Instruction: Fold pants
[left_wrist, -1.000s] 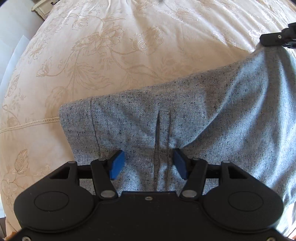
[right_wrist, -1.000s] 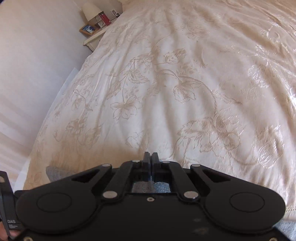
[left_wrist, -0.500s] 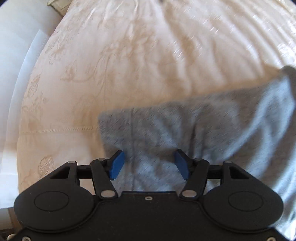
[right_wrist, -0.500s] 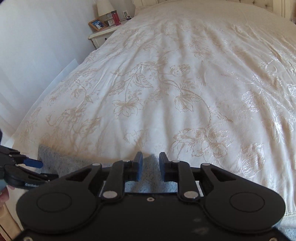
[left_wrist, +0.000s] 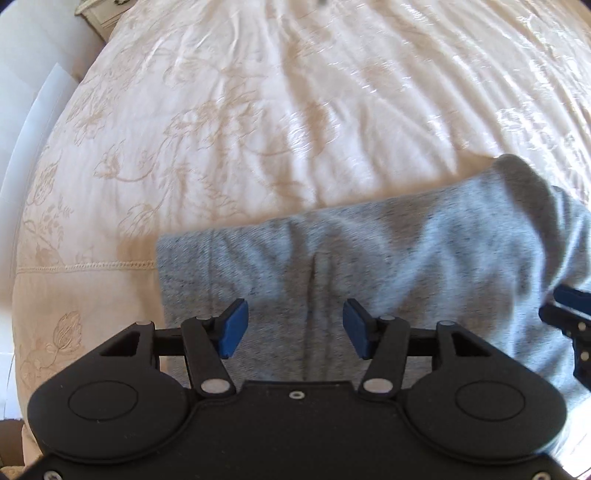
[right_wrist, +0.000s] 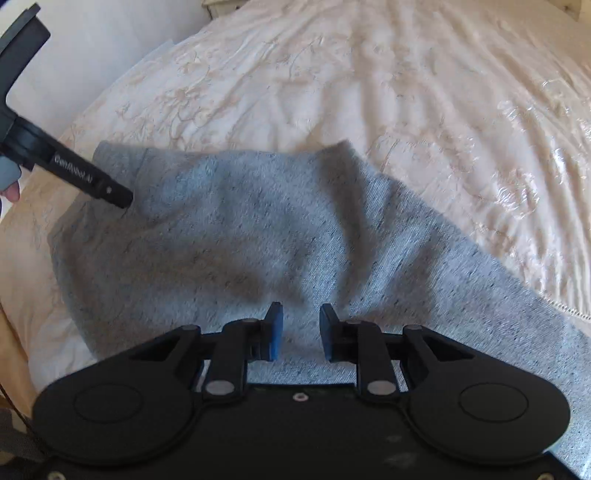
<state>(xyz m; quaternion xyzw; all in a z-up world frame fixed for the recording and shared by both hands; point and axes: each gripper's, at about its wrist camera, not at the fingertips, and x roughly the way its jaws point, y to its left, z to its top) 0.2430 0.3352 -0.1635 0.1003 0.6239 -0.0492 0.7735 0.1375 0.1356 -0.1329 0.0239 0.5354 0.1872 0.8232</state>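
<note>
One pair of grey pants (left_wrist: 369, 258) lies on one bed (left_wrist: 258, 110). Two units are present. Left hand-held gripper (left_wrist: 295, 328): jaws apart, closing, gripping nothing. Right hand-held gripper (right_wrist: 301, 330): jaws narrowly apart, opening, gripping nothing, above the pants.

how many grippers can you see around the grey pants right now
2. The left gripper, jaws closing with nothing pinched, hovers over the pants' waistband end. The right gripper, jaws opening and empty, hovers over the cloth further along. None seems hidden.
</note>
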